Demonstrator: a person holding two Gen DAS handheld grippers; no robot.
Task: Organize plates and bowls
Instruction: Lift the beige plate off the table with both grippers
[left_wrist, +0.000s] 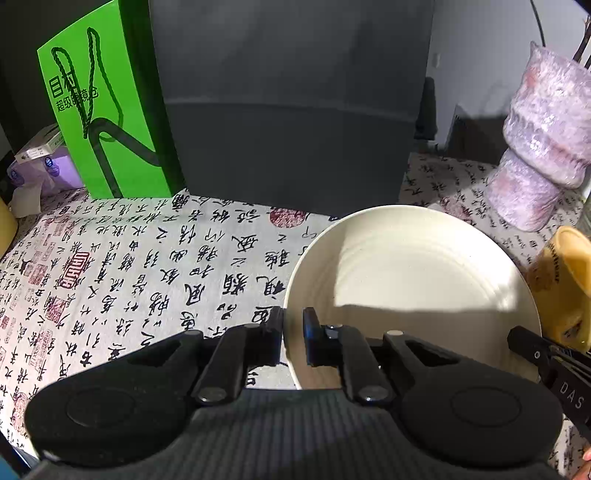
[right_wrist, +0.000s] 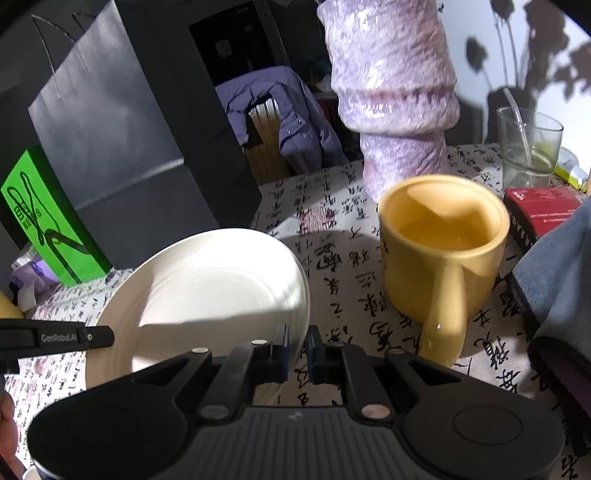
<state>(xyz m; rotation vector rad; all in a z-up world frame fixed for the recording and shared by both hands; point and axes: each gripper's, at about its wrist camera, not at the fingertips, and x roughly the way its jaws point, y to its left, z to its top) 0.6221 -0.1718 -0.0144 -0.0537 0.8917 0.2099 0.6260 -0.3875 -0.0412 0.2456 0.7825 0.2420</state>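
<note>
Both claws clamp rim of cream round ceramic plate (left_wrist: 410, 280), left claw (left_wrist: 293, 339) and right claw (right_wrist: 297, 350) on opposite edges. Step: carrying plate, tilted beside yellow ceramic mug (right_wrist: 443, 251). Next: level it, clear mug.

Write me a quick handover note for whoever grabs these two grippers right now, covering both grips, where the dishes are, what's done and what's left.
Left gripper: shut on the near left rim of the white plate.
Right gripper: shut on the same plate's opposite rim. Both hold it together.
Plate: tilted, its far edge above the calligraphy tablecloth, so it seems lifted rather than resting.
Nearby: the yellow mug with liquid inside stands close on the right, the purple vase behind it. Keep the plate clear of both.
Done: plate gripped.
Left: carry it and set it down. No bowls or stack are in view, so I cannot tell the destination.
</note>
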